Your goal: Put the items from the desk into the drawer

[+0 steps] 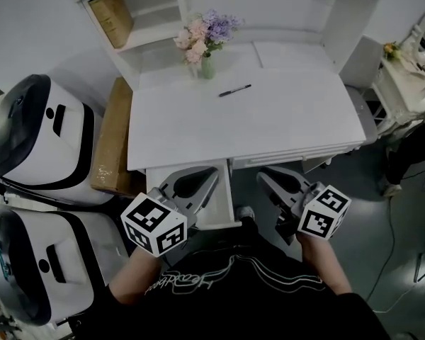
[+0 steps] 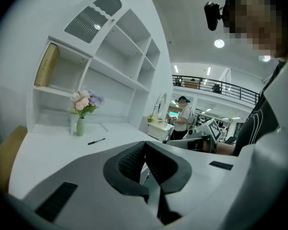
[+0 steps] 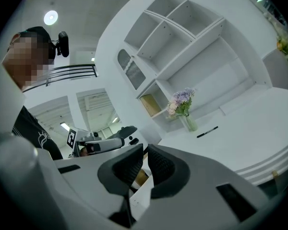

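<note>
A black pen [image 1: 235, 90] lies on the white desk [image 1: 290, 119], in front of a green vase of flowers [image 1: 207, 42]. Under the desk's left front, a white drawer [image 1: 225, 197] is pulled open. My left gripper [image 1: 198, 181] hovers over this drawer, shut, with nothing between its jaws. My right gripper [image 1: 273, 180] is held beside the drawer, below the desk's front edge, also shut and empty. From the left gripper view the pen [image 2: 96, 141] and vase [image 2: 80, 126] are far ahead. The right gripper view also has the pen [image 3: 207, 132] in the distance.
Two large white-and-black machines [image 1: 35, 140] stand at the left, with a brown cardboard box [image 1: 113, 137] against the desk's side. The hutch holds a tan book [image 1: 112, 16]. A small white side table [image 1: 404, 76] stands at the right. A person [image 2: 185, 116] stands far off.
</note>
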The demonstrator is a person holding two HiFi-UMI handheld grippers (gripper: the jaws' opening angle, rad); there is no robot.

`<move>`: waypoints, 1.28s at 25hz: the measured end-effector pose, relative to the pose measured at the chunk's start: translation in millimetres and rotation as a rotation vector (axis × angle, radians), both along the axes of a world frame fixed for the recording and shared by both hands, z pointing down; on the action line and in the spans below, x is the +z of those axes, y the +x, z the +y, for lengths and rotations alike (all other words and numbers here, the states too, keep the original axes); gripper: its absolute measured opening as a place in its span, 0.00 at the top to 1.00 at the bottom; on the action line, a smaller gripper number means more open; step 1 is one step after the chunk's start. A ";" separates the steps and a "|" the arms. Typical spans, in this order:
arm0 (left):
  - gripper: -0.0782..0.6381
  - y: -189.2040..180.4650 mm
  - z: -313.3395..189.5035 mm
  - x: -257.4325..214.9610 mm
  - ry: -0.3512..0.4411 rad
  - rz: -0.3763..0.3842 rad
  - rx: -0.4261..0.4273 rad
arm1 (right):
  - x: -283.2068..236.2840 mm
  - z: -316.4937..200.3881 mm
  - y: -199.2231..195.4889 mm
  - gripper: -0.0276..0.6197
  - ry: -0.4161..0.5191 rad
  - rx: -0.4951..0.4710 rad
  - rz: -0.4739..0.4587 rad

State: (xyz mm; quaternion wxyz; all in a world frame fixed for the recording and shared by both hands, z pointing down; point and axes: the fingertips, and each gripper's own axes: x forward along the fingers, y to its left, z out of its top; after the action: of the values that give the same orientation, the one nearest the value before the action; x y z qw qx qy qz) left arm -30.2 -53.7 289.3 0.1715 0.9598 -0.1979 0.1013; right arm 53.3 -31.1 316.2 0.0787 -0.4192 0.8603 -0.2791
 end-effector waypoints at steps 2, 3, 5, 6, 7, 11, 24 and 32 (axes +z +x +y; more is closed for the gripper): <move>0.86 12.4 -6.8 -1.0 0.015 0.001 0.010 | -0.4 -7.9 10.5 0.86 0.001 0.005 -0.003; 0.86 18.9 -10.5 -1.4 0.029 -0.004 0.015 | 0.2 -12.1 15.6 0.86 0.001 0.006 -0.003; 0.86 30.9 -20.3 -1.5 0.067 -0.024 0.013 | 2.9 -20.8 26.0 0.86 -0.005 0.008 -0.007; 0.86 36.7 -26.3 -1.0 0.087 -0.034 0.010 | 4.8 -25.1 31.5 0.86 -0.009 0.009 -0.010; 0.86 42.6 -32.7 0.2 0.102 -0.042 0.010 | 7.1 -29.6 37.3 0.86 -0.013 0.011 -0.012; 0.85 67.5 -62.9 12.4 0.131 -0.086 0.034 | 18.3 -48.4 62.1 0.86 -0.035 0.017 -0.020; 0.61 128.1 -222.6 108.4 0.203 -0.403 0.000 | 69.3 -121.6 133.4 0.86 -0.141 0.032 -0.029; 0.60 147.2 -300.0 186.2 0.121 -0.564 0.034 | 110.5 -135.0 149.9 0.86 -0.205 0.015 0.000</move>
State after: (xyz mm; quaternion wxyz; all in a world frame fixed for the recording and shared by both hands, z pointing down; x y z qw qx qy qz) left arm 117.0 -353.7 475.5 0.0503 0.9053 -0.2275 0.3551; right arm 203.2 -166.1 426.8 0.0373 -0.4315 0.8241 -0.3652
